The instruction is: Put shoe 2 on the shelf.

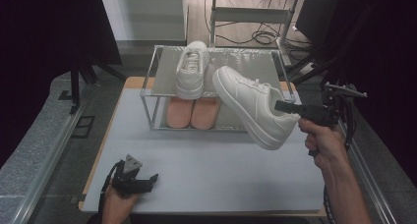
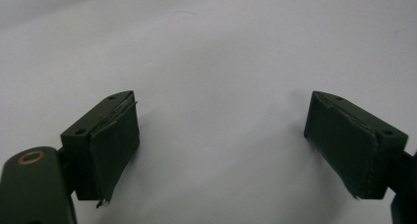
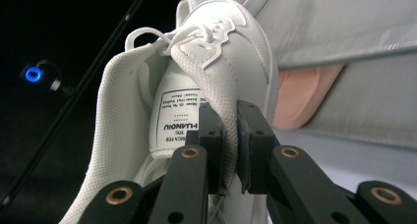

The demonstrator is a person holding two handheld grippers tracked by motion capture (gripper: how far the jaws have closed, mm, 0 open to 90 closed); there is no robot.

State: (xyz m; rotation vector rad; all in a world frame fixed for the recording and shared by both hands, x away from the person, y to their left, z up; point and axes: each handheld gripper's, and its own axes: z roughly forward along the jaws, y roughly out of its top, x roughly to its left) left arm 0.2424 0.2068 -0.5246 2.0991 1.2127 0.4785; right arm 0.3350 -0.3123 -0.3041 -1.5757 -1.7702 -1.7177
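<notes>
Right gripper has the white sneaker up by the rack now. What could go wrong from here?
1. The right gripper pinches only the thin collar edge of the held sneaker, which hangs tilted; it could swing or slip out.
2. Its toe is close to the other white sneaker on the rack's top shelf and may knock it.
3. The left gripper rests open at the table's near edge, too far to help.

Pale table [image 1: 206, 175] bearing a wire rack [image 1: 150, 111]; white sneaker [image 1: 192, 69] on top.
</notes>
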